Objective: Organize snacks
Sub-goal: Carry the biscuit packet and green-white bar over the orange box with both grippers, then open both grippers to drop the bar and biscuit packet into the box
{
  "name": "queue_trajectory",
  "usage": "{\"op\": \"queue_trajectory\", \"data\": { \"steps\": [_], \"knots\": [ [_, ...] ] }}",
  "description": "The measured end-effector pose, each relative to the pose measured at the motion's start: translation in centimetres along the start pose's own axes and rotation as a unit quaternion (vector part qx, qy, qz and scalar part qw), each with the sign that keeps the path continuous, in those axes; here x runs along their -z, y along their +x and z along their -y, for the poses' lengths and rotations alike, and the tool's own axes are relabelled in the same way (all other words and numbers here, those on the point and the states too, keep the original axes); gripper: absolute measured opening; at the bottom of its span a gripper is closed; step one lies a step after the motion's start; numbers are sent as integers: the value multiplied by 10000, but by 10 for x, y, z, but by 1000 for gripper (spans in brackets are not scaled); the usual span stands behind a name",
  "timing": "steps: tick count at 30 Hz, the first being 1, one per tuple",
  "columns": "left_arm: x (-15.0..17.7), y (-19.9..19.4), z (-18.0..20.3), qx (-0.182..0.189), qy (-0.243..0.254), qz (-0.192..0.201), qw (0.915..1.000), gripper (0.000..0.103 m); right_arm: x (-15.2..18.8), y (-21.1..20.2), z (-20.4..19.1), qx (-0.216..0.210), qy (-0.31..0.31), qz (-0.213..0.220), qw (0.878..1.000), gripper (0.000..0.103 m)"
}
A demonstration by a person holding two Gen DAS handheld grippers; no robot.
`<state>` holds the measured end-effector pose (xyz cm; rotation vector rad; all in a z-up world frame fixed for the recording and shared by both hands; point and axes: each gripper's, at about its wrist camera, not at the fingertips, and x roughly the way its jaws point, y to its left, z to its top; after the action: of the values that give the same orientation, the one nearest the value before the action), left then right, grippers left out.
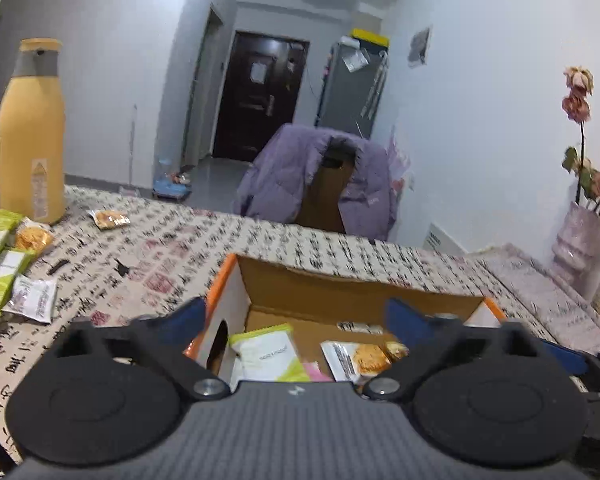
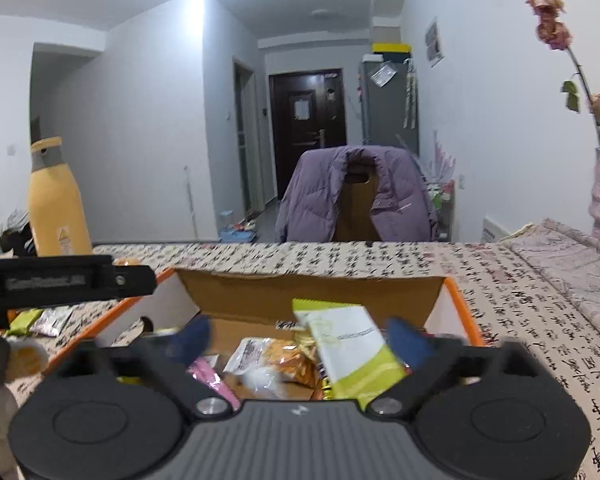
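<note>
An open cardboard box (image 1: 260, 276) with orange edges sits on the script-printed tablecloth. In the left wrist view it holds a green-and-white packet (image 1: 266, 354) and a cookie packet (image 1: 360, 360). My left gripper (image 1: 296, 318) is open over the box's left wall, one blue fingertip (image 1: 188, 316) outside it, nothing between the pads. In the right wrist view my right gripper (image 2: 300, 342) is open over the box (image 2: 320, 284). A green-and-white packet (image 2: 352, 344) lies tilted over the snack pile (image 2: 276, 360) between the fingers, close to the right fingertip (image 2: 408, 344). The pads do not press it.
Loose snack packets (image 1: 0, 264) and a cookie packet (image 1: 109, 219) lie on the table at left, by a tall yellow bottle (image 1: 30, 132). A vase of flowers (image 1: 580, 240) stands at right. A chair with a purple jacket (image 1: 320, 184) is behind the table.
</note>
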<state>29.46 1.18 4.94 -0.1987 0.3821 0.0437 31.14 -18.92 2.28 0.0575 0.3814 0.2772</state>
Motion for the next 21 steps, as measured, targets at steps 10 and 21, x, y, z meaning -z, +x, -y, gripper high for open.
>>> {"op": "queue_trajectory", "data": {
  "steps": [10, 21],
  "knots": [
    [-1, -2, 3, -34, 67, -20, 10000, 103, -1, -2, 7, 122, 131, -58, 9998, 103],
    [-12, -11, 9, 28, 7, -105, 9999, 103, -13, -10, -2, 226, -127, -59, 9996, 103]
  ]
}}
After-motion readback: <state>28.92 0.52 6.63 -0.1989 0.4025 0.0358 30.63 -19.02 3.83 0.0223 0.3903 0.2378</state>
